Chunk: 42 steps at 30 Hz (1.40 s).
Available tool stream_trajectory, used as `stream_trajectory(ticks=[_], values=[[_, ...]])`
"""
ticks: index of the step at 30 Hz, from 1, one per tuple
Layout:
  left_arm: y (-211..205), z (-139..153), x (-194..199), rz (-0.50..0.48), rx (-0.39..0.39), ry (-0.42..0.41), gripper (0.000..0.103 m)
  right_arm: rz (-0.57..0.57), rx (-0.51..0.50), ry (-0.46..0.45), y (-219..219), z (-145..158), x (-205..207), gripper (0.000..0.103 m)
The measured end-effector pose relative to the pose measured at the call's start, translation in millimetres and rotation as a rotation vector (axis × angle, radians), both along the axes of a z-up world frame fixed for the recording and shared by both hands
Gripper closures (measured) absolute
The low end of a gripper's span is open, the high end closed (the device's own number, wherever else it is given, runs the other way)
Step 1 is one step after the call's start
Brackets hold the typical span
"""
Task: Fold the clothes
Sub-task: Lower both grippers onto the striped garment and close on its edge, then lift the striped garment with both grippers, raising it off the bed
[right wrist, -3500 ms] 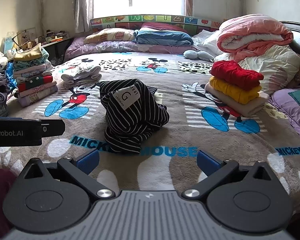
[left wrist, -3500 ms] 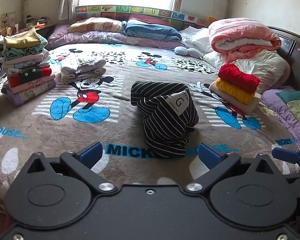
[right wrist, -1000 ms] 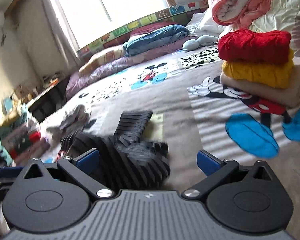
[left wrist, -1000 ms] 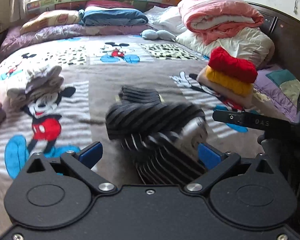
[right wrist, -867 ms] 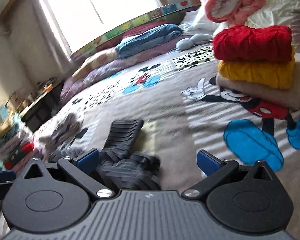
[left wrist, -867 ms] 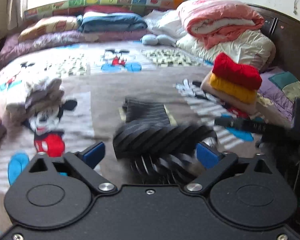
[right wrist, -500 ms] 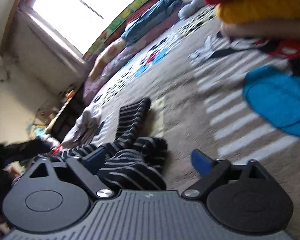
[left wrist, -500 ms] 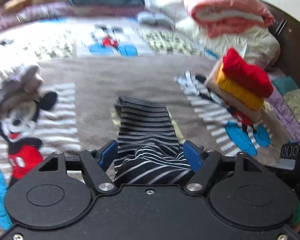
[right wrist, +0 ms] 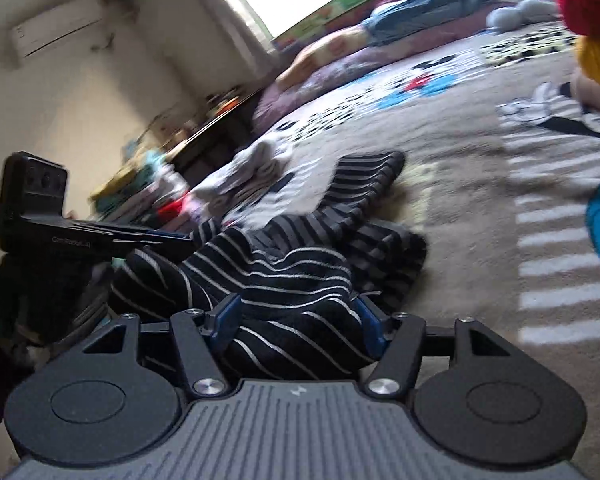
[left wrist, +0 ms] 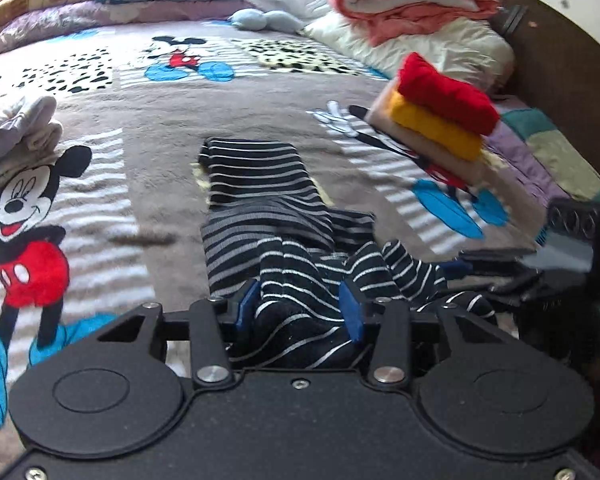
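Most of both views is a brown plush Mickey Mouse blanket [left wrist: 160, 128] spread over the bed. Near its middle lies the black knit garment with thin white stripes [left wrist: 256, 184], one flat part stretched away toward the pillows, the near part bunched up. It looks soft, light and limp, so it should sag wherever unsupported; I judge two separated edge points the best hold for spreading it. A stack of folded red, yellow and beige knitwear [left wrist: 440, 120] sits well apart on the right. Left gripper [left wrist: 298, 306] and right gripper [right wrist: 296, 318] are both closing, each with a bunched fold of striped cloth between its blue pads.
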<state>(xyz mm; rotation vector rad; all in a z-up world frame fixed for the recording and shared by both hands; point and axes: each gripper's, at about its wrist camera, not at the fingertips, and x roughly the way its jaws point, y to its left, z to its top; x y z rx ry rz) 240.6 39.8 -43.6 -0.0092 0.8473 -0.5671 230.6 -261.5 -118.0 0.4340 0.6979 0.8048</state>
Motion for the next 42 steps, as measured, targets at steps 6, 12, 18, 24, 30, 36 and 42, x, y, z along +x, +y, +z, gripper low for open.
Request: stream_trajectory(ticks=[6, 12, 18, 24, 30, 36, 42], values=[[1.2, -0.6, -52.2, -0.152, 0.028, -0.082, 0.062, 0.164, 0.070, -0.023, -13.0, 12.2, -19.4, 0.040], [8.6, -8.3, -61.7, -0.205, 0.031, -0.122, 0.062, 0.186, 0.048, -0.064, -10.2, 16.1, -23.8, 0.040], [15.0, -18.7, -52.6, -0.208, 0.025, -0.141, 0.062, 0.176, -0.031, -0.093, 1.0, 13.0, -33.6, 0.051], [10.2, -17.7, -60.6, -0.127, 0.100, -0.129, 0.086, 0.087, -0.106, -0.173, 7.4, 20.0, -52.0, 0.082], [17.2, 23.3, -89.8, -0.073, 0.089, -0.253, 0.090, 0.000, -0.154, -0.250, 21.3, 47.3, -70.8, 0.086], [14.0, 85.1, -115.9, -0.062, 0.092, -0.427, 0.090, -0.042, -0.193, -0.395, 19.3, 112.2, -95.4, 0.087], [12.5, 147.0, -138.2, -0.049, 0.097, -0.583, 0.090, -0.014, -0.279, -0.568, 24.3, 188.6, -114.9, 0.087]])
